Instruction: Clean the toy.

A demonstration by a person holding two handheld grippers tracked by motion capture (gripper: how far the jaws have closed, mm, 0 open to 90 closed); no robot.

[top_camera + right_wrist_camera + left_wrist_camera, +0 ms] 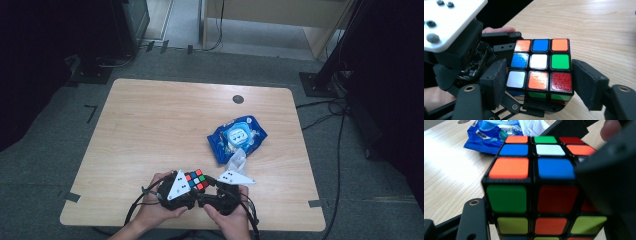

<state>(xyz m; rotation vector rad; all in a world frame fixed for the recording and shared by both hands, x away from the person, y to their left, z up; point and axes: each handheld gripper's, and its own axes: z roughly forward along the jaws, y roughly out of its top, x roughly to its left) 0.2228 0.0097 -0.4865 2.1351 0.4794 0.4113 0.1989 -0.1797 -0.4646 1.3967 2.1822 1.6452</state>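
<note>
A scrambled Rubik's cube (196, 180) is held just above the table's near edge, between both hands. My left gripper (190, 189) is shut on the cube (534, 195), whose orange, blue and green stickers sit close to the camera. In the right gripper view, my right gripper (540, 85) stands open around the cube (540, 67). Its two foam pads (586, 85) flank the cube's near face with a narrow gap on each side. The left gripper's grey plate (449, 22) shows at the upper left there.
A blue pack of wet wipes (237, 136) lies right of centre on the wooden table (160, 125), with a white tissue (237, 161) sticking out toward the hands. Black cables trail off the near edge. Dark stands and cables surround the table.
</note>
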